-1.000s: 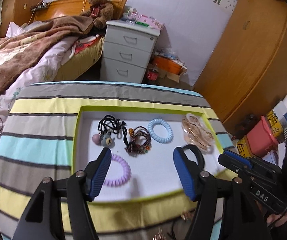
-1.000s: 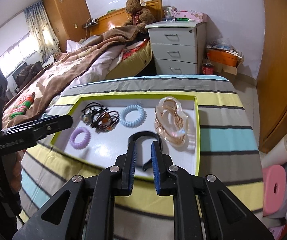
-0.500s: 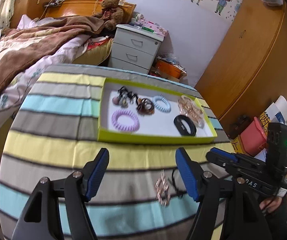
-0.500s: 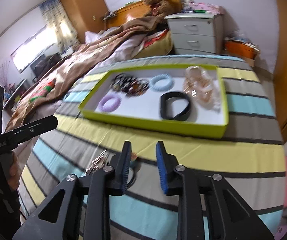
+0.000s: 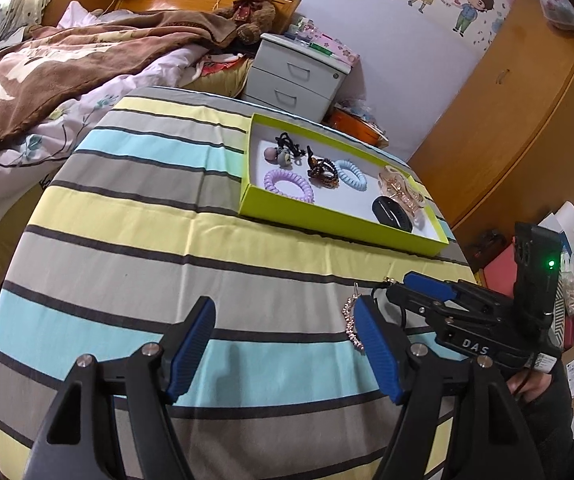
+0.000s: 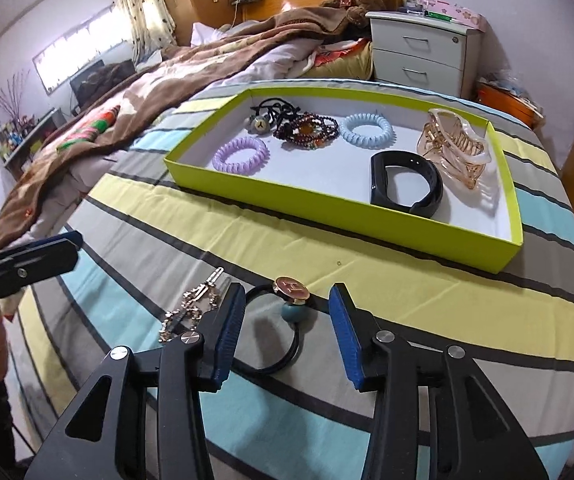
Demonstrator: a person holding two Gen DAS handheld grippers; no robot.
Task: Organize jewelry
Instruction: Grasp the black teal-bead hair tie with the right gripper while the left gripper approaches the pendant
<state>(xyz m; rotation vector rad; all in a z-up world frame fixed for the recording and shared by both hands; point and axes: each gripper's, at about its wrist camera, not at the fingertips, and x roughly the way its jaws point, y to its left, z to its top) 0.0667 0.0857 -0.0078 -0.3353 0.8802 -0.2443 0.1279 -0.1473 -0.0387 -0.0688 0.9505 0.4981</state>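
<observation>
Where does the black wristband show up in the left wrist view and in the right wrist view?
Left wrist: the black wristband lies right of centre, at the near right end of the green tray.
Right wrist: the black wristband sits upper right of centre, inside the tray's right half.
Shared landmark: the clear amber hair claw right beside it.

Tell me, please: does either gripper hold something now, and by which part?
Nothing is held. The right gripper has just been opening; the hair tie lies loose between its jaws. The left gripper is open over bare cloth.
</observation>
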